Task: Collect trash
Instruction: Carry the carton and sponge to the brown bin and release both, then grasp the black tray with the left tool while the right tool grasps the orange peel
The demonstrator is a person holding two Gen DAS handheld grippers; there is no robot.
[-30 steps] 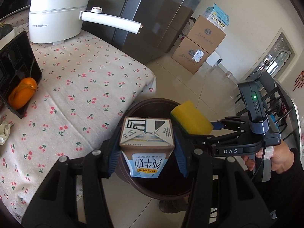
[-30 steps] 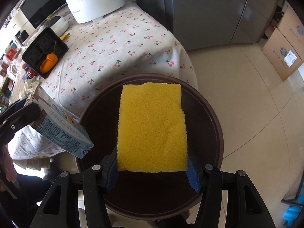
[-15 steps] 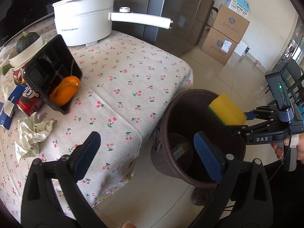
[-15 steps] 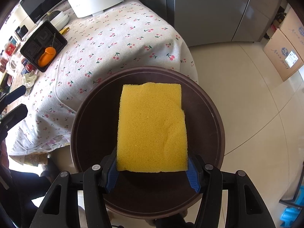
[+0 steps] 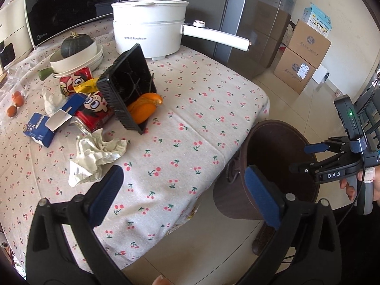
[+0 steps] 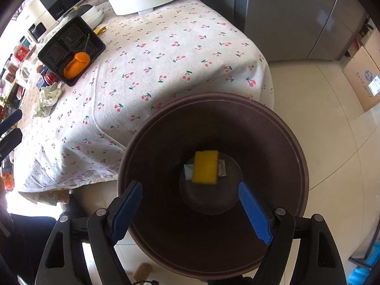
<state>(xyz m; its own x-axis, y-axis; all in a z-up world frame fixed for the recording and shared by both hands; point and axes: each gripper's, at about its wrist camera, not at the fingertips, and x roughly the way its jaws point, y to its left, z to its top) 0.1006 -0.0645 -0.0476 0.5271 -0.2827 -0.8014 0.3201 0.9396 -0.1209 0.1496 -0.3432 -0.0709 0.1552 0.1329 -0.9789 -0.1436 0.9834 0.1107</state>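
Left wrist view: left gripper [image 5: 185, 193] spread wide, empty, over the table's near edge; crumpled tissue [image 5: 96, 154] lies just beyond its left finger, brown trash bin [image 5: 239, 185] on the floor off the table's right corner.

Right wrist view: right gripper [image 6: 191, 210], jaws just opened, holds nothing; yellow sponge [image 6: 205, 169] lies on the bin [image 6: 301, 166] bottom, straight below.

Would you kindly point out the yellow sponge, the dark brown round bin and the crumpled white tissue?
yellow sponge [image 6: 205, 169], right wrist view, middle of its top face.
dark brown round bin [image 6: 301, 156], right wrist view, right rim.
crumpled white tissue [image 5: 96, 155], left wrist view, centre of the wad.
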